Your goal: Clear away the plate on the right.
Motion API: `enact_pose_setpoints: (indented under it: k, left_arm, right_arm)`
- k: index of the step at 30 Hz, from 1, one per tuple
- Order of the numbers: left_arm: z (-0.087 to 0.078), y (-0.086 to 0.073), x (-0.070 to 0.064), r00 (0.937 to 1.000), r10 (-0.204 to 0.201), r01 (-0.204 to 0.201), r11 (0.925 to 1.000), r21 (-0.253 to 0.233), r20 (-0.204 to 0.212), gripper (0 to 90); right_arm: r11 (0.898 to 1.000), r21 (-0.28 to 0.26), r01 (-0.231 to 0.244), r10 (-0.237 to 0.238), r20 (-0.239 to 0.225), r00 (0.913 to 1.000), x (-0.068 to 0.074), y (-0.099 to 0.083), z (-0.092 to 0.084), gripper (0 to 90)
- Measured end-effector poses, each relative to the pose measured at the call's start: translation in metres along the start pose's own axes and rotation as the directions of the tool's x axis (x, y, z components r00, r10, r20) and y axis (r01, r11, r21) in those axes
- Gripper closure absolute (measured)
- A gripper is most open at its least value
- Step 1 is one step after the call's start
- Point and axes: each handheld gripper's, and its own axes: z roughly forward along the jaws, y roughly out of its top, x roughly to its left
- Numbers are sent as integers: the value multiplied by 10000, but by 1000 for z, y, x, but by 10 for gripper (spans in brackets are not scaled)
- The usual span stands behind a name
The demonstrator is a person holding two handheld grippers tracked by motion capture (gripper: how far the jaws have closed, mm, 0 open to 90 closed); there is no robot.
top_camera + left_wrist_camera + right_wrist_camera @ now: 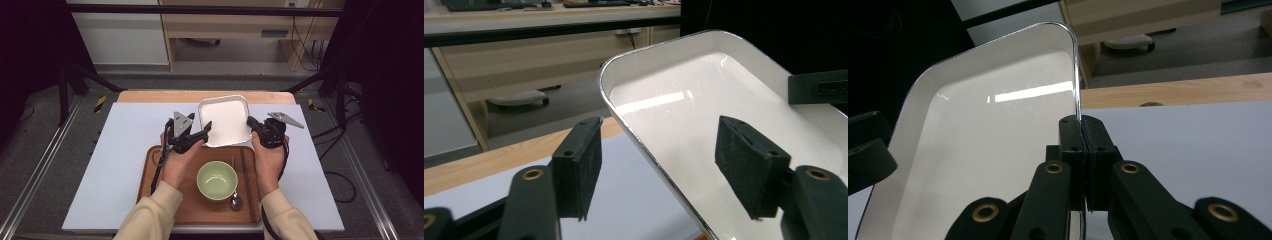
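A white enamel tray [225, 120] with a shiny metal rim sits on the table's far middle. My right gripper [251, 122] is shut on its right rim; in the right gripper view the jaws [1082, 125] pinch the thin edge of the tray [988, 140]. My left gripper [206, 129] is at the tray's left side. In the left gripper view its jaws [659, 150] stand open astride the rim of the tray [684, 100], one pad outside over the mat and one inside over the white floor, neither touching.
A brown wooden serving tray [150, 170] lies near me, holding a green bowl [216, 180] and a metal spoon [235, 200]. A pale mat [125, 150] covers the table. Beyond the far edge stand wooden furniture and a dark frame.
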Motion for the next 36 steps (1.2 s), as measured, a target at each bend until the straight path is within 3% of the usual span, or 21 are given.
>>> enact_pose_setpoints:
  k: [11, 15, 19, 26, 36]
  left_arm:
    - [7, -6, -2, 9987, -505, 506, 9987, -107, 80, 497]
    - [8, -8, 0, 9959, -900, 901, 9958, -137, 66, 573]
    - [10, -10, 2, 9893, -1459, 1459, 9889, -266, 17, 628]
    - [5, -6, 6, 9903, -1313, 1276, 9889, -759, -445, 755]
    - [-5, -7, 18, 9851, -1440, 1311, 9826, -1316, -938, 882]
  right_arm:
    - [9998, -164, -113, 114, 34, 9999, 1, 0, -3, 891]
    - [9998, -161, -115, 116, 59, 9999, 2, -2, -2, 891]
    - [9996, -270, -96, 98, 89, 9999, 5, -4, -2, 891]
    - [9998, -194, -39, 39, 30, 10000, 9, -8, 0, 887]
    - [9969, 88, 777, -775, -194, 9968, 26, -15, 7, 877]
